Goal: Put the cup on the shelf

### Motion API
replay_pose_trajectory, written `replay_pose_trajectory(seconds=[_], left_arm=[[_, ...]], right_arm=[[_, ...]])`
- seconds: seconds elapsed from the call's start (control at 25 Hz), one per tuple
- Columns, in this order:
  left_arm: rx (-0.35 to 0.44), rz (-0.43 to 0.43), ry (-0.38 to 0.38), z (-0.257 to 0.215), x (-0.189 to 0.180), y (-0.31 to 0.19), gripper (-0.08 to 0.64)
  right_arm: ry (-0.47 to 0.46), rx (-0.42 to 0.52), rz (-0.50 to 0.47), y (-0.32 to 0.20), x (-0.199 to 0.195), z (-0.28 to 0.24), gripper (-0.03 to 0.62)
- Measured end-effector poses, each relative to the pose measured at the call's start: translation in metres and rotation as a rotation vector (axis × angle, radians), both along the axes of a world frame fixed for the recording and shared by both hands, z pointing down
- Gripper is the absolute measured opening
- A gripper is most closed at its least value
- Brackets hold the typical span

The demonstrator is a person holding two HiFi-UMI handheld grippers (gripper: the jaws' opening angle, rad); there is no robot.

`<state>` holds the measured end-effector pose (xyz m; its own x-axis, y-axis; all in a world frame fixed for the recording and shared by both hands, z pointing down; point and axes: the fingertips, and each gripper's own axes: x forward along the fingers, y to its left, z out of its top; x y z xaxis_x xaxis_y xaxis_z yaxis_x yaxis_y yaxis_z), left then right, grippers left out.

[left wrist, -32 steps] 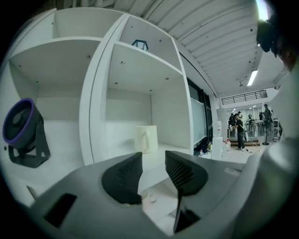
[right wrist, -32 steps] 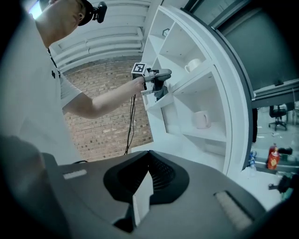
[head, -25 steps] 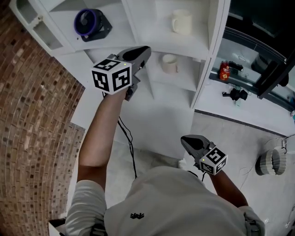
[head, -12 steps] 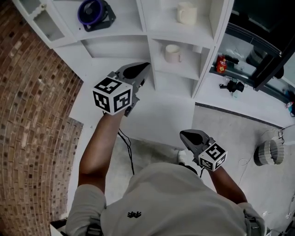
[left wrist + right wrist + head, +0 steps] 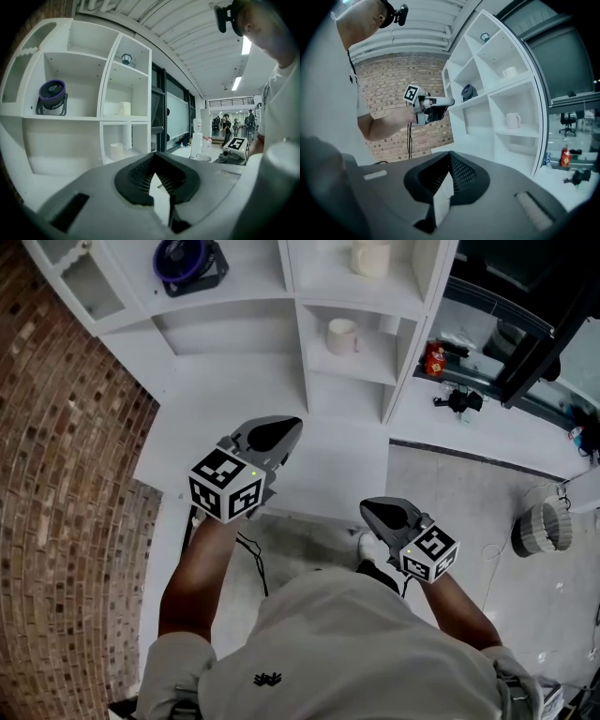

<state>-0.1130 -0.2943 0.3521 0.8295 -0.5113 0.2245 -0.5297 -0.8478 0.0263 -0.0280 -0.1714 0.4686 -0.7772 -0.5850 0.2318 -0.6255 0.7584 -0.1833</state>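
The left gripper (image 5: 291, 425) has drawn back and down from the shelf (image 5: 292, 282) — fingers closed together, empty. The cup (image 5: 342, 336) stands alone in its middle compartment, well apart — placing looks done. The right gripper (image 5: 367, 509), fingers likewise closed, holds nothing.

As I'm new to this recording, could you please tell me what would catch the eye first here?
The left hand-held gripper and right hand-held gripper stand out in the foreground, both shut and empty. Ahead is a white shelf with a purple fan at upper left, and an upper cup and a lower cup to its right. A brick wall lines the left.
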Motion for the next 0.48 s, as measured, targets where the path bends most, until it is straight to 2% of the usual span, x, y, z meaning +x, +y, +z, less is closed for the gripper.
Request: replay_pose_trajectory(seconds=[0.48], left_arm=[[-0.068, 0.039, 0.005, 0.059, -0.009, 0.076, 0.006]], right_arm=[[0.028, 0.025, 0.072, 0.029, -0.004, -0.002, 0.011]])
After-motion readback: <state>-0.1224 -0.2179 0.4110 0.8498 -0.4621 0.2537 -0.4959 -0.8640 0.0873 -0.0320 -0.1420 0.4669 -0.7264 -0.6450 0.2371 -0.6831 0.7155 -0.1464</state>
